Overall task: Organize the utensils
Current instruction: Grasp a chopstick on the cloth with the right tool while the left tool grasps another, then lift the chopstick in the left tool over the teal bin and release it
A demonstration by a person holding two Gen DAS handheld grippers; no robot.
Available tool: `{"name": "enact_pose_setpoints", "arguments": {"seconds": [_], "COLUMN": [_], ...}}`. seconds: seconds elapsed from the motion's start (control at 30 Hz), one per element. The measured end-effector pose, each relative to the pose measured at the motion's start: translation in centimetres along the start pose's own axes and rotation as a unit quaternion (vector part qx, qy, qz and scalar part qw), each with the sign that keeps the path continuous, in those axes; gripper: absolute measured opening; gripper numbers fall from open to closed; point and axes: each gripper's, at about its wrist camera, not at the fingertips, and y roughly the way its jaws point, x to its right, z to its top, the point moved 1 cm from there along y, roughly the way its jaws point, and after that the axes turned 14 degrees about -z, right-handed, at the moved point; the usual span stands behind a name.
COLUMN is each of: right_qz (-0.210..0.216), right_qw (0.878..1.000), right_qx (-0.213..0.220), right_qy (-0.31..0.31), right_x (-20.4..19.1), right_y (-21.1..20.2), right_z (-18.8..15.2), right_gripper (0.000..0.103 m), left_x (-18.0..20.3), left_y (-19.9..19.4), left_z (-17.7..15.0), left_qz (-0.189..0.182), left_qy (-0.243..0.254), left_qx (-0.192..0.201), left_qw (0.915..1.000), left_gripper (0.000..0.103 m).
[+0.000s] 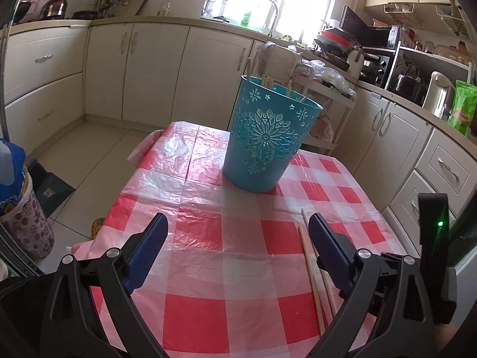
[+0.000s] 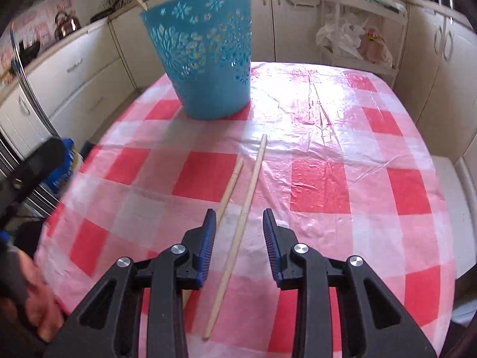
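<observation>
A teal cut-out basket (image 1: 265, 137) stands on the red-and-white checked table (image 1: 232, 253), with several wooden chopsticks poking above its rim. It also shows in the right wrist view (image 2: 205, 56). Two loose wooden chopsticks lie side by side on the cloth; the longer chopstick (image 2: 238, 223) runs between my right fingers, the shorter chopstick (image 2: 231, 185) lies just left of it. In the left wrist view these chopsticks (image 1: 311, 271) lie beside my right finger. My left gripper (image 1: 238, 226) is open and empty. My right gripper (image 2: 238, 217) is open above the longer chopstick.
Cream kitchen cabinets (image 1: 155, 68) surround the table. A white trolley with bags (image 2: 354, 35) stands behind the table. A flowered bin (image 1: 23, 220) stands on the floor at the left. A hand (image 2: 32, 295) is at the table's left edge.
</observation>
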Motion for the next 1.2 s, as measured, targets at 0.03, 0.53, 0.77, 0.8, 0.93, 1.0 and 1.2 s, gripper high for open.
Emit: {"name": "enact_pose_setpoints", "arguments": {"seconds": [0.03,0.53,0.77,0.8,0.93,1.0,1.2], "right_qz": [-0.014,0.024,0.012,0.011,0.001,-0.007,-0.005], "right_qw": [1.0,0.999,1.0,1.0,1.0,0.999,0.998], "right_qx": [0.0,-0.036,-0.015,-0.013,-0.009,-0.015,-0.018], "right_qy": [-0.016,0.023,0.001,-0.003,-0.021,-0.033,-0.061], "right_x": [-0.3,6.2,5.1,4.8,3.7,3.3,2.3], "right_y": [0.5,-3.3,-2.8,-2.8,-2.1,-1.5,-1.1], "right_z": [-0.2,-5.5,-4.5,-4.4,-3.5,-3.2,-2.9], "right_gripper": [0.018,0.038,0.039,0.039,0.039,0.039,0.006], "left_x": [0.2,6.2,8.0,7.8,6.1,5.2,2.8], "left_y": [0.3,9.8,12.5,12.3,10.6,10.0,9.9], "left_z": [-0.1,-2.4,-3.3,-3.1,-1.8,-1.2,-1.0], "left_qz": [-0.001,0.024,0.002,-0.003,-0.02,-0.031,-0.061], "left_qy": [0.002,0.102,0.156,0.153,0.127,0.115,0.077], "left_qx": [-0.008,-0.196,-0.232,-0.229,-0.212,-0.206,-0.231], "left_qw": [1.0,0.9749,0.9601,0.9613,0.9687,0.9713,0.9681], "left_gripper": [0.091,0.088,0.005,0.005,0.005,0.005,0.005]}}
